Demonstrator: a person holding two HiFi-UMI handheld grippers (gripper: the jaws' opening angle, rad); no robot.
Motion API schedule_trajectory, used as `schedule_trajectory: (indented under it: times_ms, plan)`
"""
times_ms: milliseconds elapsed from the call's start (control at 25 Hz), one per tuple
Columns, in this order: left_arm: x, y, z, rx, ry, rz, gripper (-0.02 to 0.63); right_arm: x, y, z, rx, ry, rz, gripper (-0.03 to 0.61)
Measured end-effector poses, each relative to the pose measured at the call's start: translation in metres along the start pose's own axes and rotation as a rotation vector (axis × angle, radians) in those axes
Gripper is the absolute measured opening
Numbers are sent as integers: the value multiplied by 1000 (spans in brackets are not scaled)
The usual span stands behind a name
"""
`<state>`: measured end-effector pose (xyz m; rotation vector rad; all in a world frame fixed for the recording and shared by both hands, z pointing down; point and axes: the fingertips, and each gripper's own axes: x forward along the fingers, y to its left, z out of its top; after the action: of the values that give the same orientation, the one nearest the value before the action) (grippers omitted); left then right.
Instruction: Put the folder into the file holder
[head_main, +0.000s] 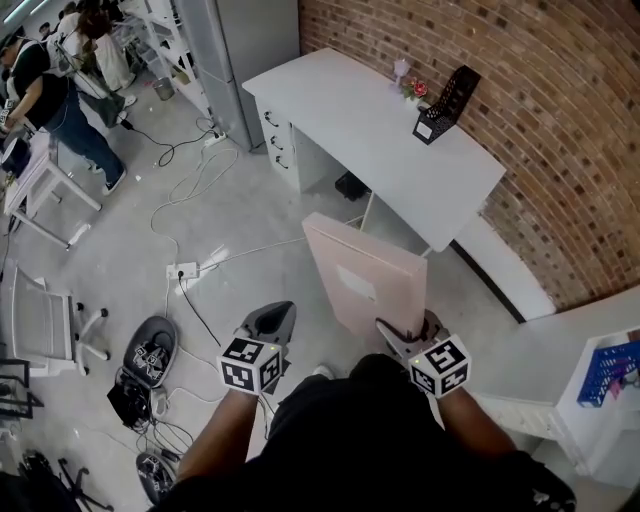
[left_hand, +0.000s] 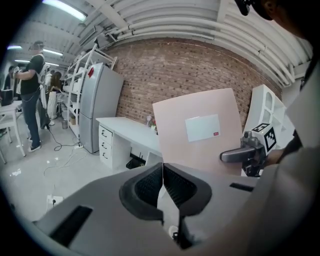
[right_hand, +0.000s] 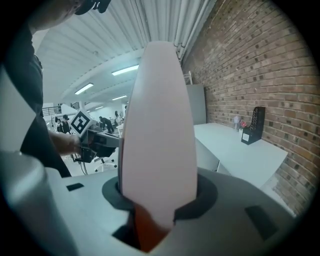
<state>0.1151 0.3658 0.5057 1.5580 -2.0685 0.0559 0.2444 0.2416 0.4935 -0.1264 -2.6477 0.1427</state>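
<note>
Right hand-held gripper (head_main: 400, 338) clamps folder (head_main: 365, 275) by lower corner; folder stands upright above it

Left claw (head_main: 270, 318): your left forearm (head_main: 215, 440) reaches toward 12 o'clock; jaws closed together, nothing between them.
Right claw (head_main: 408, 332): at 3 o'clock of the left, level with it, your right forearm (head_main: 482, 430) reaching likewise; jaws clamped on the upright folder's (head_main: 365, 275) lower edge.
</note>
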Motion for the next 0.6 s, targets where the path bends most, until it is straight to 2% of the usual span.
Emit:
schedule_trajectory:
  times_ms: [160, 320, 600]
  plan:
    - [12, 21, 15, 31, -11, -7, 6, 29, -9, 9, 27, 12, -6, 176]
    - [28, 30, 23, 8, -22, -28, 6, 50, -24, 14, 54, 23, 1, 176]
    - [65, 67, 38, 17, 20, -17, 6, 102, -75, 34, 98, 9, -16, 176]
